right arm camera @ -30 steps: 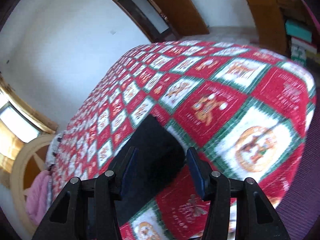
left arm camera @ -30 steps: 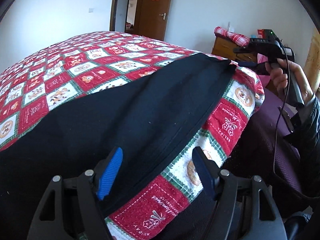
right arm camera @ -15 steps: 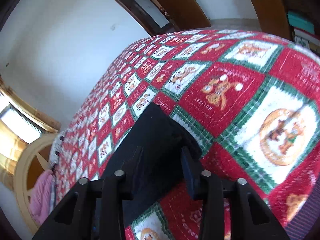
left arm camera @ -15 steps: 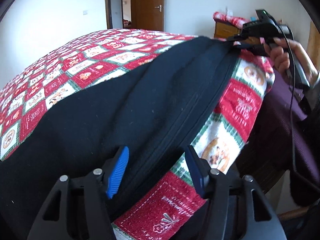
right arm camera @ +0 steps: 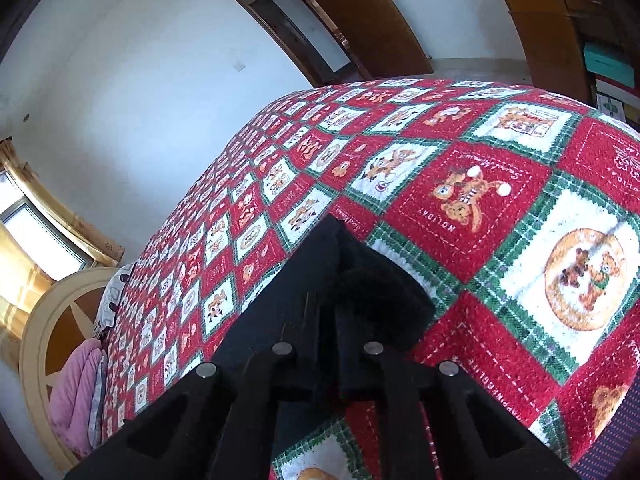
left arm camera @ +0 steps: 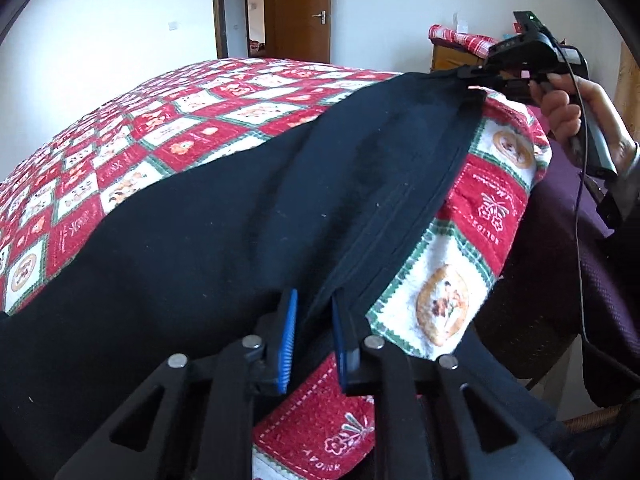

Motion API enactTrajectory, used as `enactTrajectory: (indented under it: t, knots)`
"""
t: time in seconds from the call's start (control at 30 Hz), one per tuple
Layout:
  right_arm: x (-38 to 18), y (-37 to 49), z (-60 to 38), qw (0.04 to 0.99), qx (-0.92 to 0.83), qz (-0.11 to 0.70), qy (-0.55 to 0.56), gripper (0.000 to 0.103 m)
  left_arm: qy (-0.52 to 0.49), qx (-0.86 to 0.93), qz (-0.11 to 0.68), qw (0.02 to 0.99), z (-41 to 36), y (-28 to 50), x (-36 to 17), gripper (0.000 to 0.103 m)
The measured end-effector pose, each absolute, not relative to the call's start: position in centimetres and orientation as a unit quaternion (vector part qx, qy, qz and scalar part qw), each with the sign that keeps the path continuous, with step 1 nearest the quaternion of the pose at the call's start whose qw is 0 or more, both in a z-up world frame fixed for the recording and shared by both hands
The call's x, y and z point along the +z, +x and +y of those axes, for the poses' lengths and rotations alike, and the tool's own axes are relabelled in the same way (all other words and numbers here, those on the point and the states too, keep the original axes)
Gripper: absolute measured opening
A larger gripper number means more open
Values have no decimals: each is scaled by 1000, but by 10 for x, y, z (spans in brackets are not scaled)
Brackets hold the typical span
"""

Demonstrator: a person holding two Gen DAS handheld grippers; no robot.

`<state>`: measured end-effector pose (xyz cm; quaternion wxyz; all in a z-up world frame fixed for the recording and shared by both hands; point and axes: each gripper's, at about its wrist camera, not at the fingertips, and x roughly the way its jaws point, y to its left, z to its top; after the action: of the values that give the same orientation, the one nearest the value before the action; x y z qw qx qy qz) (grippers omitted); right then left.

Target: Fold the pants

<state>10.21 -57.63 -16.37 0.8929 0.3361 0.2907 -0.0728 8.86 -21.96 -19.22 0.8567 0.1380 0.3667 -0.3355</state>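
We clamp both grippers, left (left arm camera: 314, 336) & right (right arm camera: 326, 336), on pants (left arm camera: 248, 208) edge, jaws just closing, to lift & fold across bed (left arm camera: 192, 136).

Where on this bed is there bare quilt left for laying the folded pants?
The quilt lies bare from the far edge of the black pants towards the door wall, and beyond their end in the right wrist view. The near edge is crowded: the pants and both grippers fill it.

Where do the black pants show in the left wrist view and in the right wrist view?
Left wrist: black pants cross the frame from bottom left to upper right.
Right wrist: only their end, lower centre.
Shared landmark: the wooden door with a red ornament.
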Motion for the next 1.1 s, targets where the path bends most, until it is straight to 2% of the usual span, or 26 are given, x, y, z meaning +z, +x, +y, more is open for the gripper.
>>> enactTrajectory:
  t: [0.13,0.2,0.27,0.53,1.1]
  knots:
    - [-168,103,-578,889,-78,295,341,6,165,-328,361,857,-225,86,-194,18]
    - [-167,102,-578,890,-76,294,341,6,178,-322,354,860,-227,85,-194,7]
    - [-164,101,-576,892,-74,290,339,6,169,-322,348,864,-223,85,-190,4]
    - [-142,86,-571,904,-60,277,322,5,119,-335,327,876,-203,84,-175,4]
    - [-150,75,-584,891,-83,314,318,5,126,-350,334,866,-210,81,-192,4]
